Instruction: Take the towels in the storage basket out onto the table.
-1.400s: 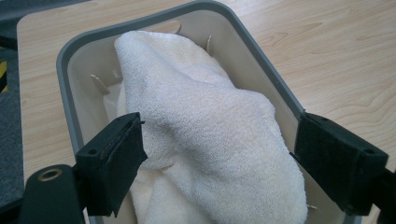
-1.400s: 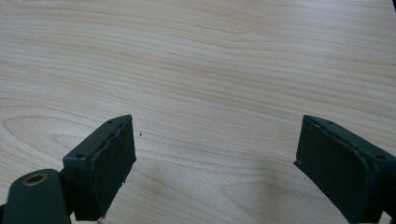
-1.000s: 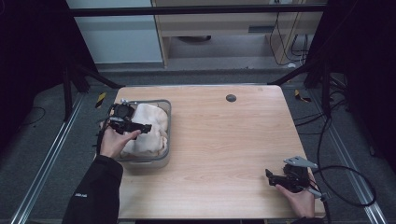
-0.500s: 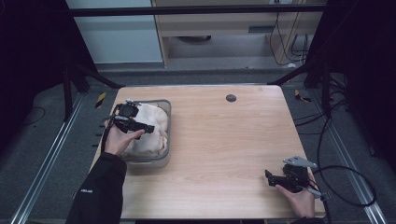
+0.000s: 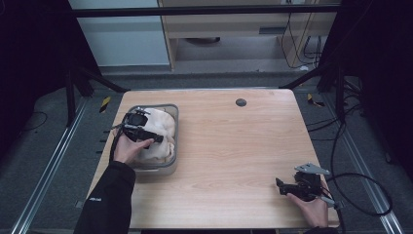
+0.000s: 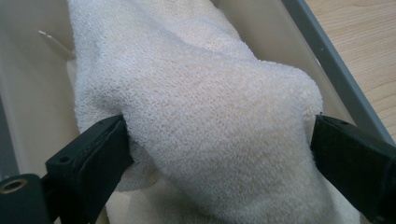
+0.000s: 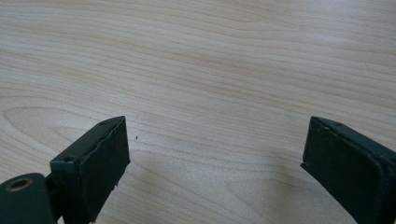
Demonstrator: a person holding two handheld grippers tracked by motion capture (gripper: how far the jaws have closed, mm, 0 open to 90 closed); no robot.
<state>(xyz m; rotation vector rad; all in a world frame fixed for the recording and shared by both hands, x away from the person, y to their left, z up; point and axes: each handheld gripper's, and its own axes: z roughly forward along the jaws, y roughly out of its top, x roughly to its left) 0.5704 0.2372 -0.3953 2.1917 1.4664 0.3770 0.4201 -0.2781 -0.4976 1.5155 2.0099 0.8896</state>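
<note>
At the left side of the pale wooden table (image 5: 234, 146), a cream terry-cloth towel (image 5: 158, 134) lies bunched inside a shallow grey-rimmed plastic bin (image 5: 174, 127), which looks like the end of putting it away. The left gripper (image 5: 157, 139) leans down over the bin, hand behind it and forearm in a dark sleeve reaching in from the near edge. Seen from the left gripper view, a fold of the towel (image 6: 210, 121) bulges between the jaws, which have just been spreading and now stand wide, their pads only brushing the cloth, so the release seems nearly finished; lifting clear is likely what remains. The right gripper (image 5: 281, 185) rests low by the near right corner, jaws apart over bare wood, well away from the bin.
</note>
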